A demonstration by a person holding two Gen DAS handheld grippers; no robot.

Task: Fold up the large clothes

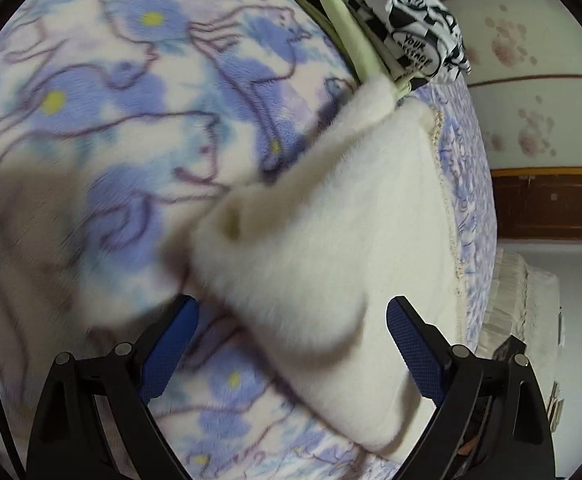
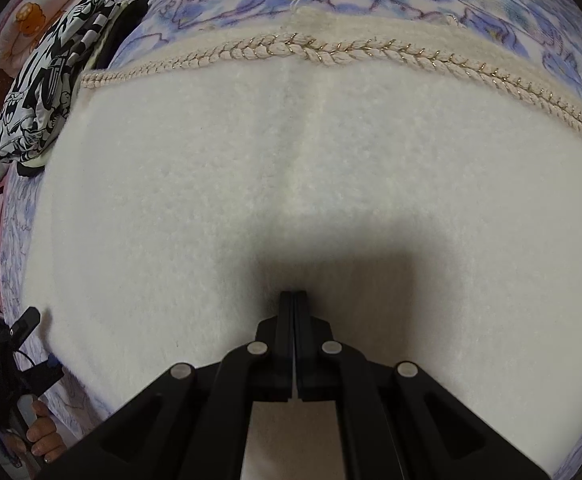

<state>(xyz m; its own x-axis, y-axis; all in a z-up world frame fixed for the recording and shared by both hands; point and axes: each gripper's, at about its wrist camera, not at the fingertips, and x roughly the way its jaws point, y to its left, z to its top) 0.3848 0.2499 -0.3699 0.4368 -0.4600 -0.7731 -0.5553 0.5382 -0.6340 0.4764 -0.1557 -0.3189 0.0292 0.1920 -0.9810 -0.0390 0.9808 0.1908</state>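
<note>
A thick white fleece garment (image 2: 291, 160) lies spread on a blue flowered blanket (image 1: 111, 100), with a braided cream trim (image 2: 291, 50) along its far edge. In the left wrist view a folded part of the garment (image 1: 331, 240) reaches diagonally toward me. My left gripper (image 1: 291, 320) is open, its blue pads (image 1: 171, 344) wide apart over the garment's near corner and not pressing on it. My right gripper (image 2: 293, 294) is shut, pointing steeply down, its tips at the garment's middle with nothing between them. The left gripper (image 2: 39, 340) also shows at the garment's left edge, held by a hand (image 2: 43, 432).
A pile of black-and-white printed clothes (image 2: 47, 80) with a pale green piece (image 1: 347, 28) lies on the blanket beside the garment's far corner. A pink cartoon pillow (image 2: 23, 24) lies beyond it. A patterned wall (image 1: 531, 60) and brown wooden panel (image 1: 551, 208) stand past the bed's edge.
</note>
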